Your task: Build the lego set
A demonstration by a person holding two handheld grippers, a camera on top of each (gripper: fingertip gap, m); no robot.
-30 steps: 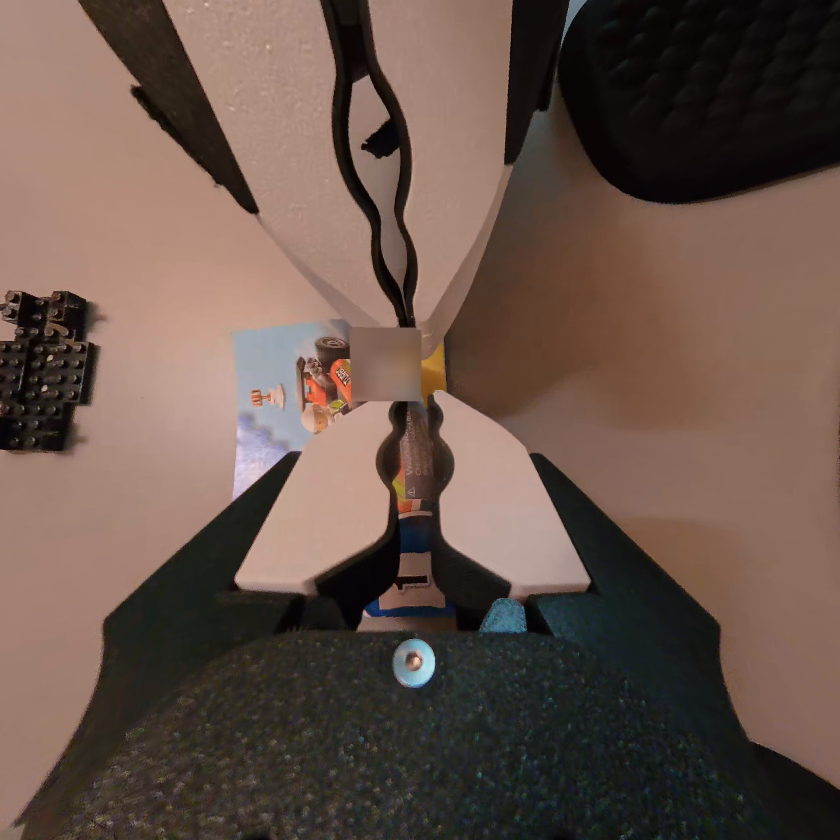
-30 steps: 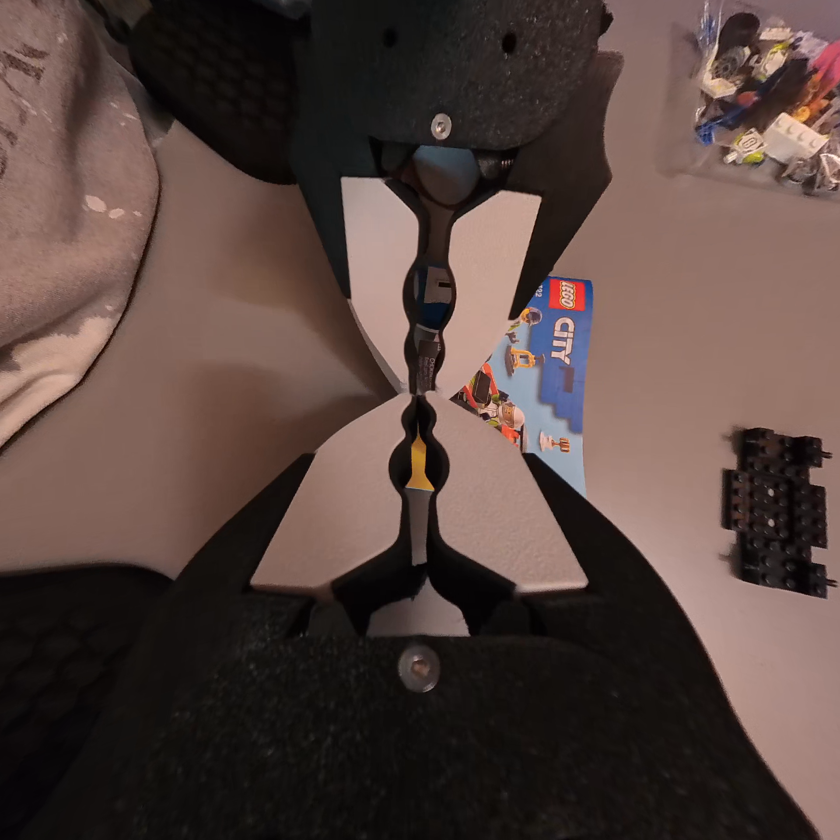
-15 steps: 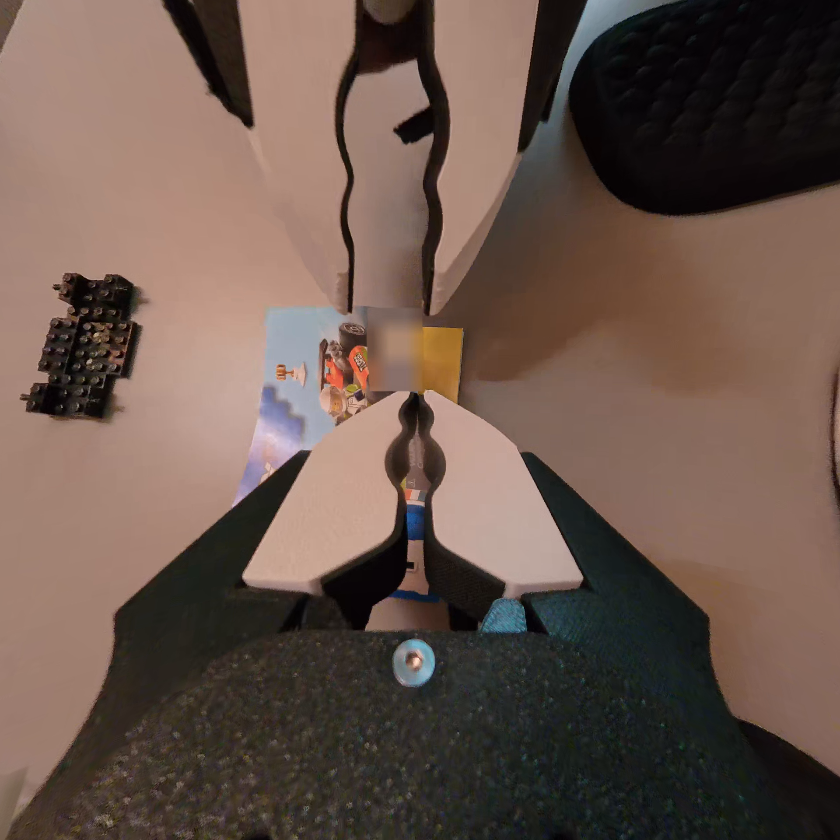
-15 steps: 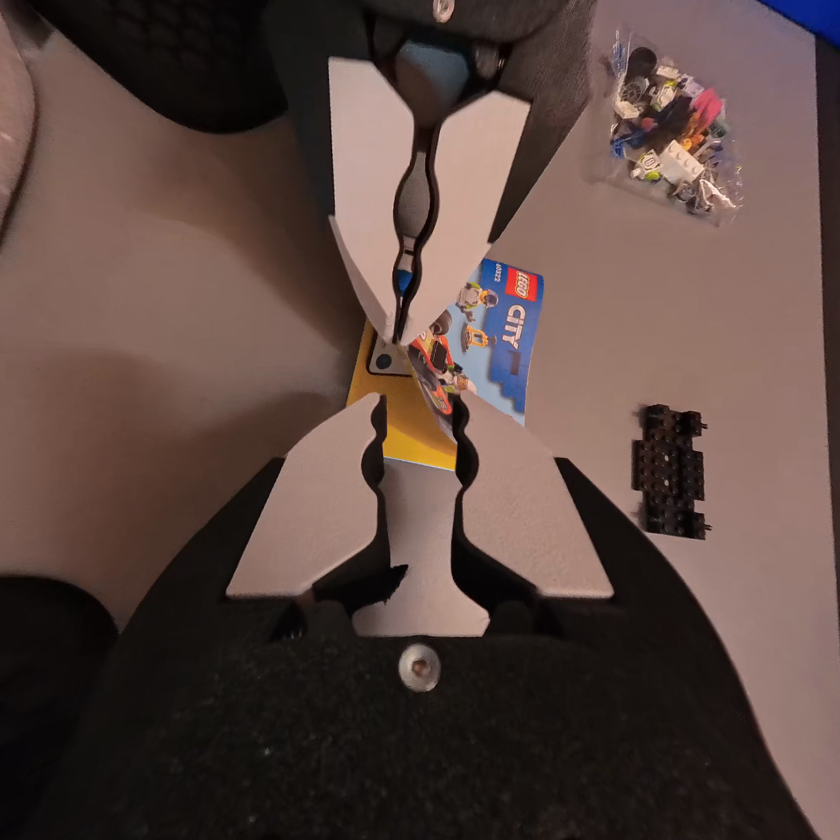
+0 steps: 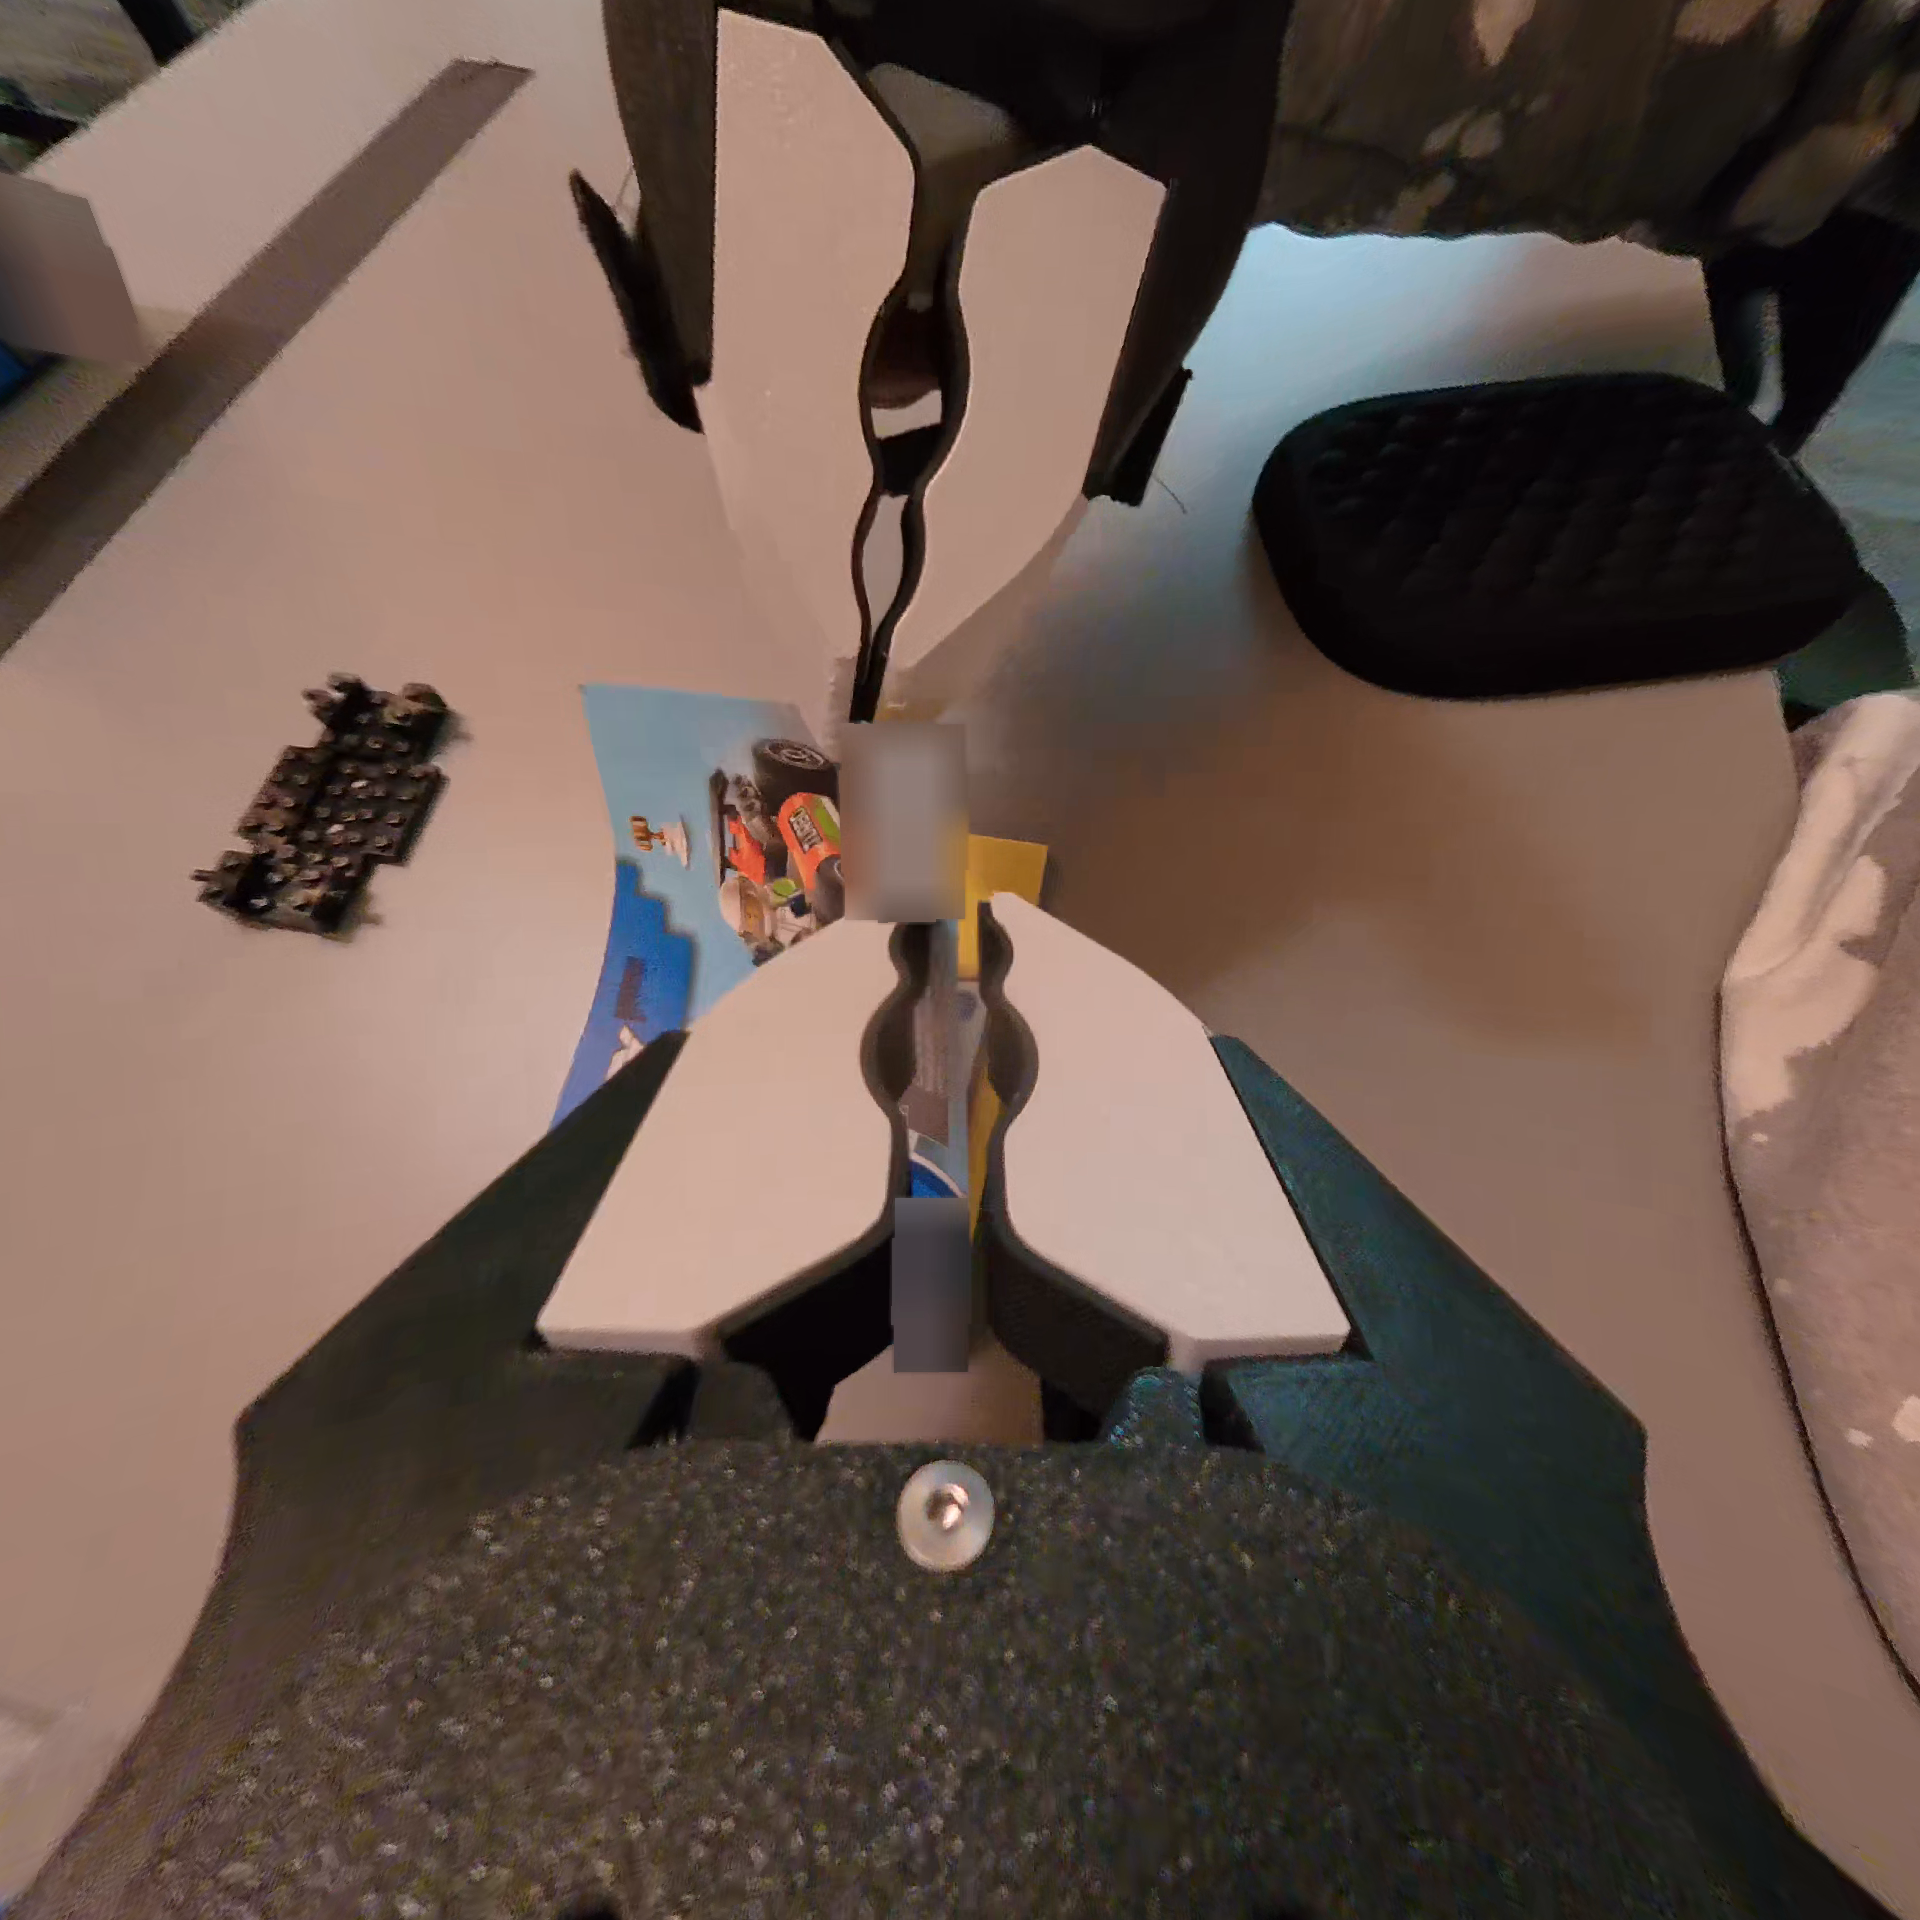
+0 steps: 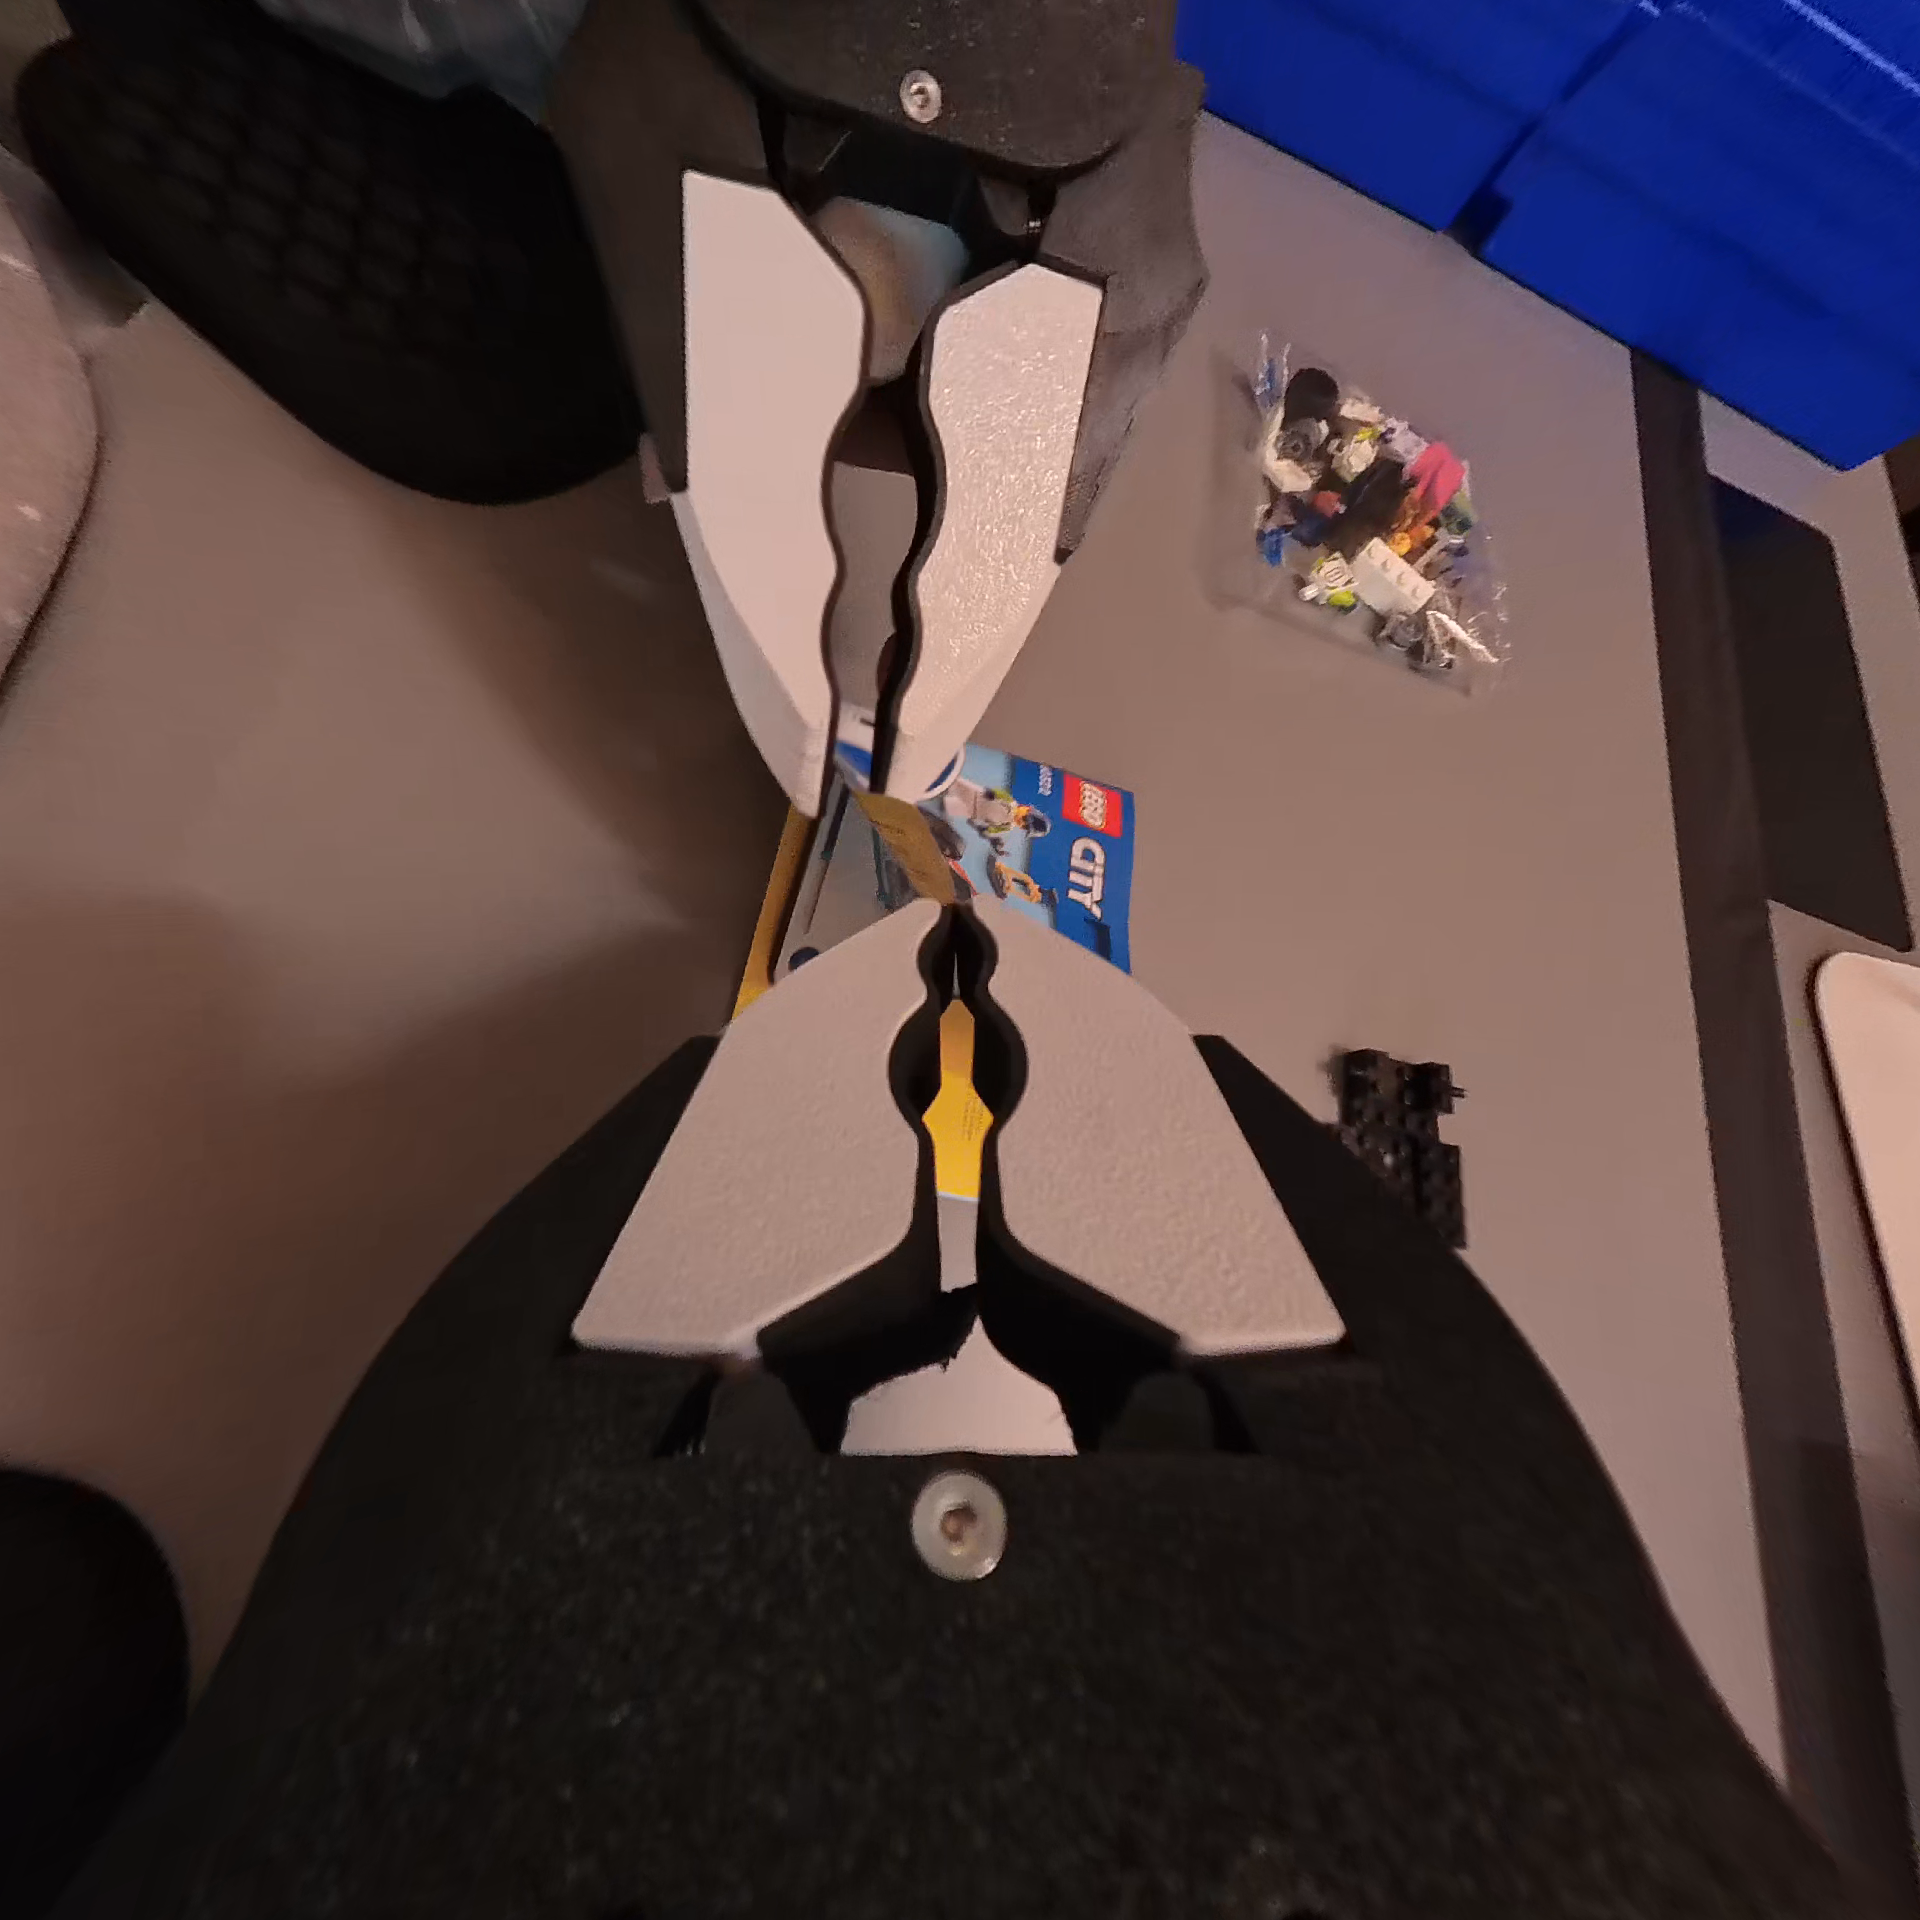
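Note:
The instruction booklet point(image 6: 1049, 862), blue cover with a yellow edge, is held between both grippers above the table; it also shows in the left wrist view point(image 5: 707, 831). My left gripper point(image 5: 935, 920) is shut on one end of it. My right gripper point(image 6: 951, 914) faces it and is shut on a yellow page at the other end. The left gripper point(image 6: 878, 779) shows from the front in the right wrist view, and the right gripper point(image 5: 868, 707) in the left wrist view. A black lego chassis point(image 5: 327, 805) lies on the table, seen also in the right wrist view point(image 6: 1403, 1143). A clear bag of lego pieces point(image 6: 1361, 530) lies beyond.
A black padded armrest point(image 5: 1548, 530) sticks over the table edge beside the grippers. Blue bins point(image 6: 1662, 156) stand at the far corner. A white object point(image 6: 1870, 1091) sits at the right edge. Grey patterned fabric point(image 5: 1829, 1039) lies close on the right. Less than 4 cm separates the two grippers' tips. The black padded armrest point(image 5: 1548, 530) is about equally far from each gripper, around 25 cm.
My right gripper was open half a second ago and has shut on the booklet's yellow page. Both grippers have risen, with the left still holding the booklet.

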